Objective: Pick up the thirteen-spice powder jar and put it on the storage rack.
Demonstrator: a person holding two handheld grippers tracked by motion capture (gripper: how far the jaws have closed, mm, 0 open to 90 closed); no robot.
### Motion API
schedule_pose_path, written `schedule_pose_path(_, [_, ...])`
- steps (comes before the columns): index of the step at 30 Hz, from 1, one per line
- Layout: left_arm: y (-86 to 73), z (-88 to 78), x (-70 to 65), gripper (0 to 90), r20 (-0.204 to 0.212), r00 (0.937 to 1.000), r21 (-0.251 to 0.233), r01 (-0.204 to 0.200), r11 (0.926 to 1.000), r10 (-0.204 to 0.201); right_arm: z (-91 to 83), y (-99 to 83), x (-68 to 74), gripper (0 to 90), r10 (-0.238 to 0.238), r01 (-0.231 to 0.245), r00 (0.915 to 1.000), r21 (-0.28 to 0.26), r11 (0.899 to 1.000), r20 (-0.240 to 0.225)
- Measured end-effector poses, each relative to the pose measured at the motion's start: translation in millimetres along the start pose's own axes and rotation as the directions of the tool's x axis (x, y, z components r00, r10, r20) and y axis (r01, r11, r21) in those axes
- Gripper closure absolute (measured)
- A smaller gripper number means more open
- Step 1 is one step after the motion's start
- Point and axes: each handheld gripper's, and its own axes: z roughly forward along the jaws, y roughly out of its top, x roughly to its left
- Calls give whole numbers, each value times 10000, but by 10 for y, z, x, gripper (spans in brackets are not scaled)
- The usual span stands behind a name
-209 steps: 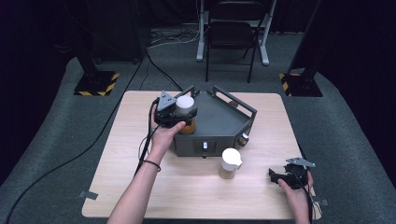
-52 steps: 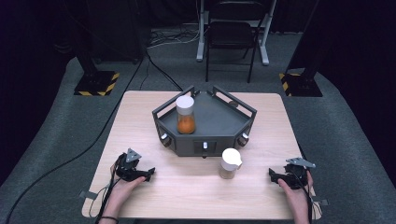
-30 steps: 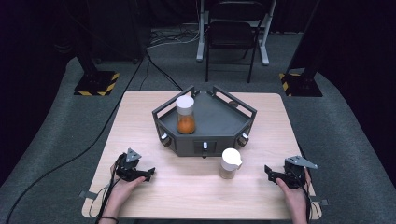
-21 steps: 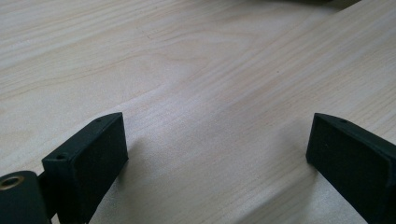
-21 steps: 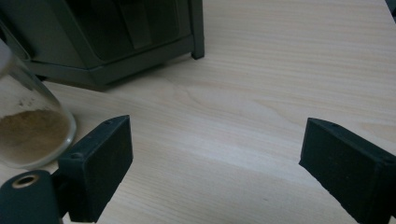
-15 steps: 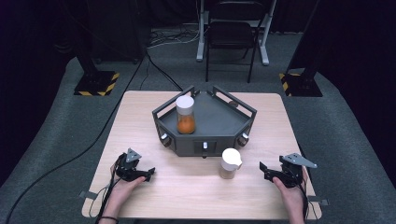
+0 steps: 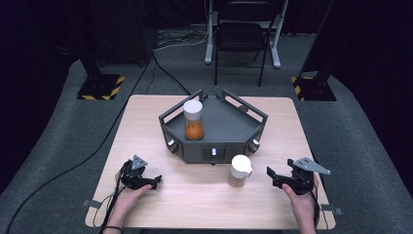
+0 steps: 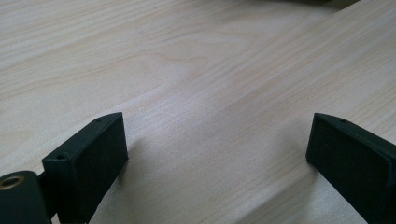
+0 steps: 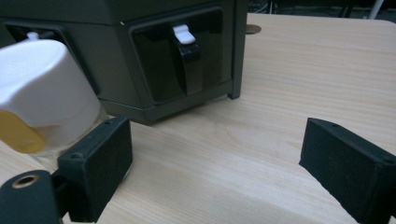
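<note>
A dark grey tray (image 7: 229, 131) stands mid-table. Inside it, at the left, is a clear jar with a white lid and an orange ball (image 7: 193, 120). In front of the tray stands a small white-capped jar (image 7: 240, 170), which also appears at the left of the right gripper view (image 9: 42, 93). My right gripper (image 7: 272, 177) is open, low over the table to the right of that jar, with nothing between its jaws (image 9: 212, 158). My left gripper (image 7: 155, 181) rests open at the front left over bare wood (image 8: 217, 149).
The tray's front wall carries a small latch with a white tab (image 9: 184, 35) and knobs at its corners (image 7: 171, 145). A chair (image 7: 241, 34) and stands with striped bases (image 7: 100, 87) are on the floor beyond the table. Cables trail off the table's front left corner.
My right gripper has crept left toward the white-capped jar. Before that, the left hand drew back from the jar in the tray to the table's front left.
</note>
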Motion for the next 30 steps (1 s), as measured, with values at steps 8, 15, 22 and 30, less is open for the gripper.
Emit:
schedule_pose_path(8, [0, 0, 1, 51, 7, 10000, -1, -11, 10000, 11, -28, 79, 63, 84, -166, 153, 9990, -317, 9994, -405])
schedule_pose_path(15, [0, 0, 1, 51, 8, 10000, 0, -10, 10000, 10, -26, 159, 131, 85, -256, 221, 9980, -599, 9980, -571])
schedule_pose_path(22, [3, -1, 3, 51, 19, 10000, 15, -39, 10000, 39, 32, 256, 209, 85, -480, 402, 9938, -782, 9961, -1006])
schedule_pose_path(30, [3, -1, 3, 51, 19, 10000, 15, -41, 10000, 41, 121, 295, 282, 85, -699, 574, 9872, -892, 9944, -1431])
